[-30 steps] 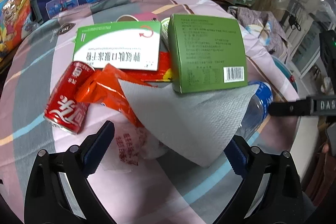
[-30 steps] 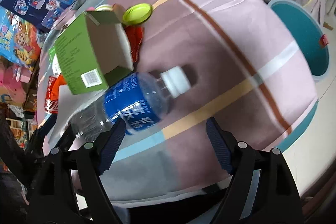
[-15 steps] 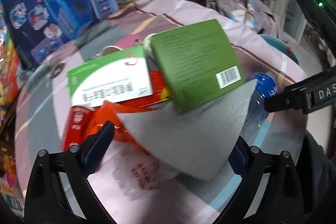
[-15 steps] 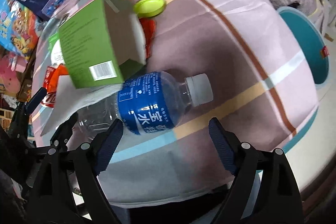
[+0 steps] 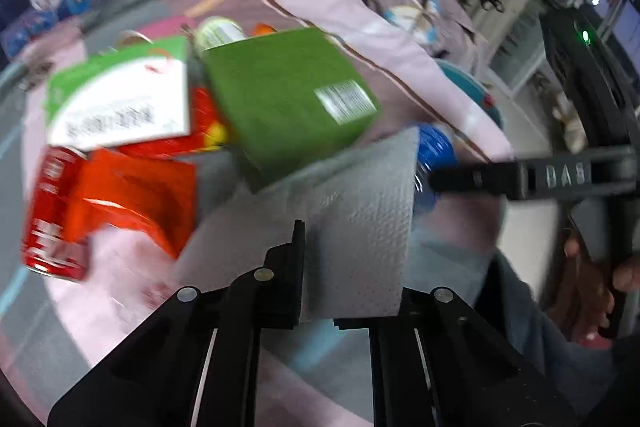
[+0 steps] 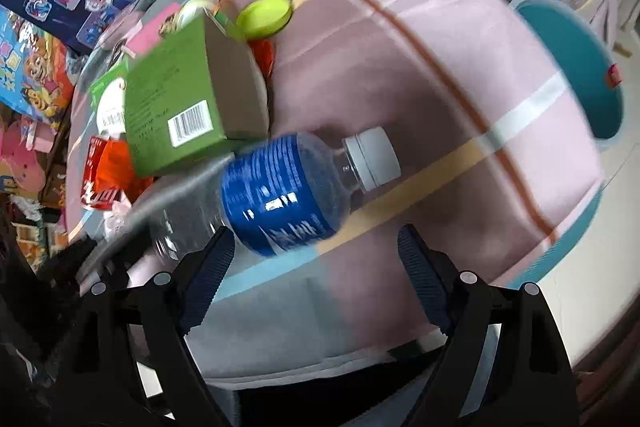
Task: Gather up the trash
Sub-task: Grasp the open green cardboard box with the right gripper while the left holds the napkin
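1. Grey embossed paper towel (image 5: 360,227).
2. Green cardboard box (image 5: 288,99) with a white barcode patch.
3. Clear plastic bottle (image 6: 288,195) with a blue label and grey cap.
4. Red drink can (image 5: 48,215) with white lettering.
5. Pink tablecloth (image 6: 420,47) with brown, white and yellow stripes.

Carton (image 6: 176,115) on paper towel (image 5: 352,227), bottle (image 6: 280,195) right, can (image 5: 48,215) left

Bottle base (image 6: 176,227) under paper towel (image 6: 160,203)
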Action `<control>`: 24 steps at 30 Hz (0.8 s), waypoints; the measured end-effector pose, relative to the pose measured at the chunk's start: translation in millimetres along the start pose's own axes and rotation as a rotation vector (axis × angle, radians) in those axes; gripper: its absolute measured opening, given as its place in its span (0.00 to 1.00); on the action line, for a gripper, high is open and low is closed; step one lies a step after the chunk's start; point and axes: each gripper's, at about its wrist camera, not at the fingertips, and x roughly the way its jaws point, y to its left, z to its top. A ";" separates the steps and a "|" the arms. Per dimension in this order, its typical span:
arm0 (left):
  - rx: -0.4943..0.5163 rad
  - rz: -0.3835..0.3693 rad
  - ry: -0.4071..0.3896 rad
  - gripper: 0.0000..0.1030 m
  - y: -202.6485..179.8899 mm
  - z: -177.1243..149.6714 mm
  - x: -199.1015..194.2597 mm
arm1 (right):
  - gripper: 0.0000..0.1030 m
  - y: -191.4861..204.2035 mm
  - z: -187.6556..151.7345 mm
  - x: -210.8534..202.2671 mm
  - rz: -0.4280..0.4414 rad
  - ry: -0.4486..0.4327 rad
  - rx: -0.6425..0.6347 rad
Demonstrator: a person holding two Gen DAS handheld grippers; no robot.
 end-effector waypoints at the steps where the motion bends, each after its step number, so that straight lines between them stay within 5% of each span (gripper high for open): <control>1: -0.010 0.012 -0.005 0.11 0.5 0.8 0.1 | 0.78 -2.3 1.5 -4.6 -0.001 -0.018 0.003; 5: -0.062 0.075 -0.029 0.12 14.2 6.9 0.7 | 0.78 -3.3 10.1 -13.0 0.018 -0.058 -0.007; 7: -0.063 0.079 -0.022 0.22 14.9 10.4 3.4 | 0.78 2.2 19.0 -14.2 0.046 -0.075 -0.029; 8: -0.062 0.080 -0.022 0.35 14.3 11.4 5.2 | 0.78 6.1 24.7 -14.1 0.057 -0.085 -0.038; 10: -0.069 0.063 -0.014 0.41 14.7 13.3 11.9 | 0.78 12.5 34.0 -12.6 0.074 -0.098 -0.052; 12: -0.087 0.028 0.002 0.34 17.2 12.3 16.8 | 0.78 19.8 43.8 -7.7 0.099 -0.102 -0.074; 14: -0.091 0.020 0.003 0.08 16.6 12.6 18.4 | 0.77 30.4 53.4 0.0 0.144 -0.089 -0.110; 24: -0.197 0.026 0.041 0.09 45.3 1.8 20.8 | 0.53 79.8 70.9 50.8 0.310 0.017 -0.264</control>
